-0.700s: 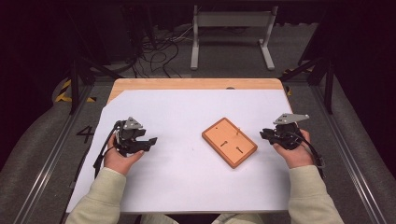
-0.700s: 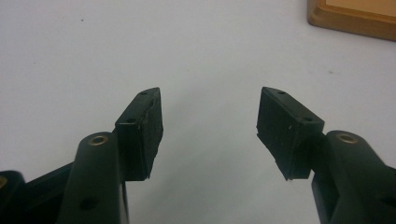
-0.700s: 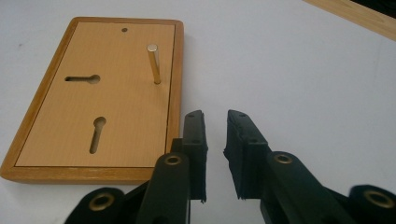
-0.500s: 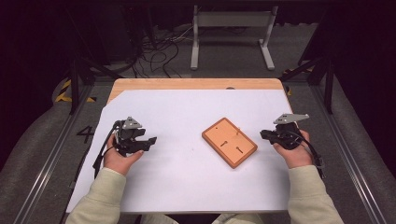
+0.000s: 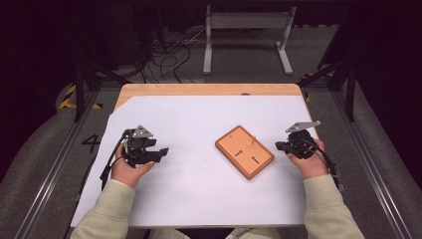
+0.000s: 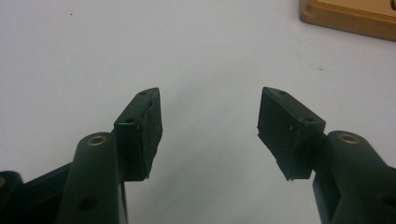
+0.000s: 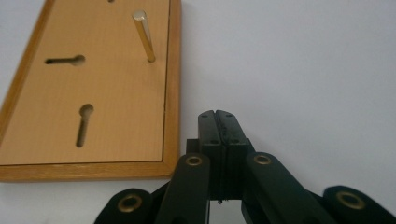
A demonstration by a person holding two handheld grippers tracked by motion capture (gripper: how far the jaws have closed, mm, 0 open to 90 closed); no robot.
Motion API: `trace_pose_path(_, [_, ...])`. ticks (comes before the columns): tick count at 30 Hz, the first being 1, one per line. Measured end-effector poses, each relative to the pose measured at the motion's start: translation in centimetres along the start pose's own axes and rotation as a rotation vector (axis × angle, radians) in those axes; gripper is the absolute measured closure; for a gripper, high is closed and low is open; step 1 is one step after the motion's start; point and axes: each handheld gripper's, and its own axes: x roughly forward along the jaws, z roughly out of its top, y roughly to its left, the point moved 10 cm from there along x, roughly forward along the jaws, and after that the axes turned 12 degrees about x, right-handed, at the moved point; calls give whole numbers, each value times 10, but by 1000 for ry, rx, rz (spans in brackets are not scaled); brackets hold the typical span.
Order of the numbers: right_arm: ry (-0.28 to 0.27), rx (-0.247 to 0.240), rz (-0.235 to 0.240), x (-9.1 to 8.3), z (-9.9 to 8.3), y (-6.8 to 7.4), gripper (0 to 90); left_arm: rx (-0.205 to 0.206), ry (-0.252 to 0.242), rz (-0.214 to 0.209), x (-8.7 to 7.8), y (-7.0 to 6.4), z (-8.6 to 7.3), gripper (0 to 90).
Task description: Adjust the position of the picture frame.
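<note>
A flat wooden board (image 5: 244,151) with two keyhole slots (image 7: 84,122) and one upright brass peg (image 7: 144,35) lies on the white table cover, right of centre. My left gripper (image 5: 160,151) rests on the table's left side, held in a hand, jaws wide apart with nothing between them; its pads (image 6: 148,128) hover over bare white surface, the board's corner (image 6: 348,16) far off. My right gripper (image 5: 279,146) sits just right of the board, jaws pressed together on nothing (image 7: 217,116).
White sheet (image 5: 199,199) covers most of a wooden table (image 5: 199,89). Metal rails run along both sides on the floor. A white stand (image 5: 246,22) and cables lie on the floor beyond the far edge.
</note>
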Motion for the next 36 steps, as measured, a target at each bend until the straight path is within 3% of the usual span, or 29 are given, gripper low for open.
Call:
trace_pose_path(7, [54,-34,-35,14,-6,-2,898,-7,8,2,0,1,-4,396])
trace_pose_path(16, [116,-78,3,25,-14,3,899,-9,16,-10,3,-1,-5,388])
trace_pose_path(26, [119,-124,18,27,-14,5,900,-5,26,-22,6,-1,-5,381])
trace_pose_path(36, [191,-207,77,23,-23,27,900,-10,29,-30,8,-2,-6,379])
